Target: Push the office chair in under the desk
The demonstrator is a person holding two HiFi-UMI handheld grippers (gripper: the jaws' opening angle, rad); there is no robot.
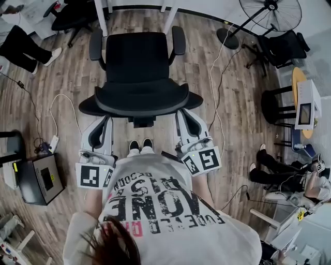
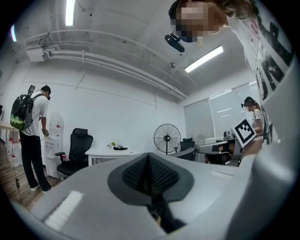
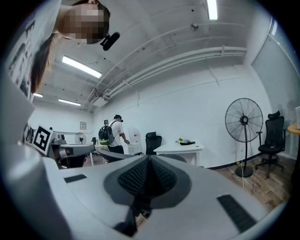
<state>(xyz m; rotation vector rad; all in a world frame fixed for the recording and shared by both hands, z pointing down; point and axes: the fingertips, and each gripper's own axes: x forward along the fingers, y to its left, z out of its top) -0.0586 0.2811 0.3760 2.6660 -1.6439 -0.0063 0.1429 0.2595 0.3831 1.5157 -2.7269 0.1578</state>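
Seen from above, a person in a white T-shirt (image 1: 160, 207) with large black lettering fills the bottom centre of the frame. The person holds one tool in each hand, both pointing level toward the top of the frame.

The left claw (image 1: 105, 120) sits left of centre. Its two jaws are pressed together with nothing between them. The right claw (image 1: 182, 114) sits right of centre, jaws likewise together and empty. Each tool carries a cube with black and white square markers at its near end.

Between the two tools, the toes of the person's black and white shoes (image 1: 140, 146) show on the wooden floor (image 1: 67, 77).

Just beyond the claw tips is the black office chair (image 1: 137, 62), in the upper centre of the frame, its curved backrest nearest the person and its armrests out to either side. Both claw tips reach the backrest's rear edge, one on each side of the chair's central post; whether they press on it cannot be told.

The chair's seat faces the white bench (image 1: 103, 18) at the top edge, and its front lies between the bench's two white legs.

On the floor at the left lies a white power strip (image 1: 53, 143) with a trailing cable. A pedestal fan (image 1: 269, 13) stands at the upper right, with a second black chair (image 1: 282, 46) beside it.
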